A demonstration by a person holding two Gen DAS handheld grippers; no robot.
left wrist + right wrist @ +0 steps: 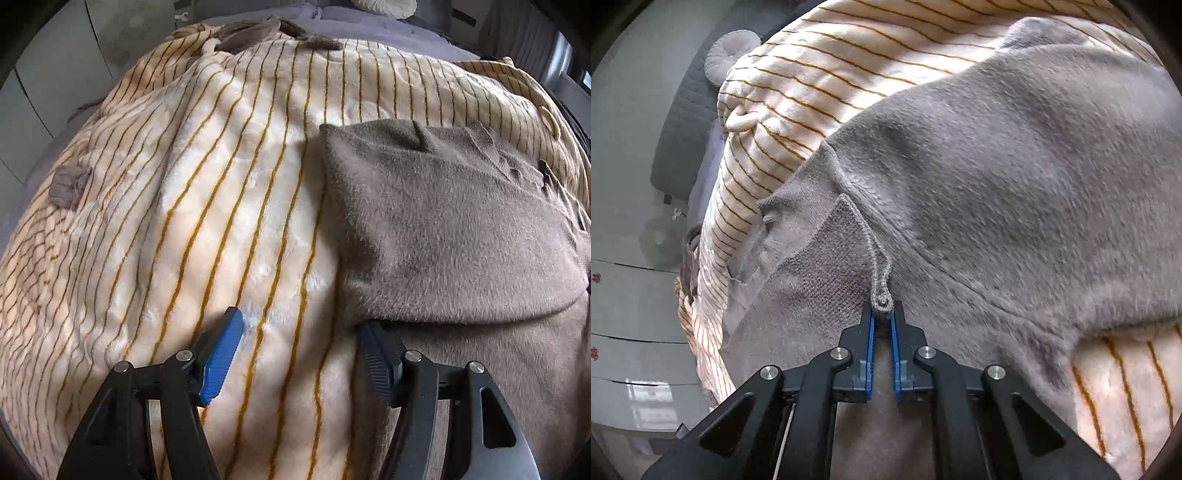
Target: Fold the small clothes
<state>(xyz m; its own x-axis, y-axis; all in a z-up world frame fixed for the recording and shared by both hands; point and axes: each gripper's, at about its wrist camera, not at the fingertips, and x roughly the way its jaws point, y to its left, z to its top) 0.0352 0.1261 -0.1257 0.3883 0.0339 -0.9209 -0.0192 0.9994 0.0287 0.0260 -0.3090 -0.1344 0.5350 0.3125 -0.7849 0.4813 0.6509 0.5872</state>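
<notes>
A grey-brown fleece garment [454,236] lies folded on a cream blanket with ochre stripes [221,221]. In the left wrist view my left gripper [301,325] is open at the garment's left edge; its right finger tucks under the folded edge, its left finger rests on the blanket. In the right wrist view the garment [1015,177] fills the frame, and my right gripper [882,314] is shut on a rolled hem corner [882,299] of it, with the knit underside [827,273] turned up to the left.
The striped blanket [798,85] covers a grey bed. Brown fabric patches [68,182] sit on the blanket at left and at the far edge [258,31]. A round cushion [729,51] and grey floor [628,288] lie beyond the bed's edge.
</notes>
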